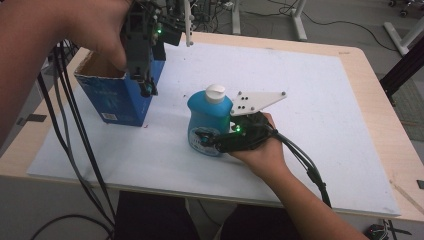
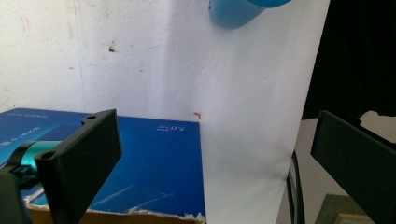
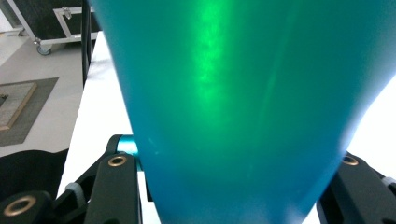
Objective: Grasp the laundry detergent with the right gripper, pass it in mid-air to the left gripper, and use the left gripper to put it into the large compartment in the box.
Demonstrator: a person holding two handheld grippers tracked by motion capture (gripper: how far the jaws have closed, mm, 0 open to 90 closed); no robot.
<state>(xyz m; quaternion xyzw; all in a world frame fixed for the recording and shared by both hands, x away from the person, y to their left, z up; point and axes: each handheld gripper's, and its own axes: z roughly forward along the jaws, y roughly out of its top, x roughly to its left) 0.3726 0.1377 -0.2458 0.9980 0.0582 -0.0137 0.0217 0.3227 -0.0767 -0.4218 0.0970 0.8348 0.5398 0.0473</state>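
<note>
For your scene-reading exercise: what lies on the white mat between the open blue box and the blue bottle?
Nothing: in the high view the mat between the blue box and the blue bottle is bare, apart from a tiny red mark.

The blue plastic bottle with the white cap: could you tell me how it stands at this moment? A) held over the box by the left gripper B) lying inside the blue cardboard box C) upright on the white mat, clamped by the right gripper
C: the blue plastic bottle with the white cap stands upright on the white mat, with the right gripper clamped on its lower body.

The bottle (image 1: pixel 209 120) stands on the mat (image 1: pixel 310 100), right of the open box (image 1: pixel 117 95).
</note>
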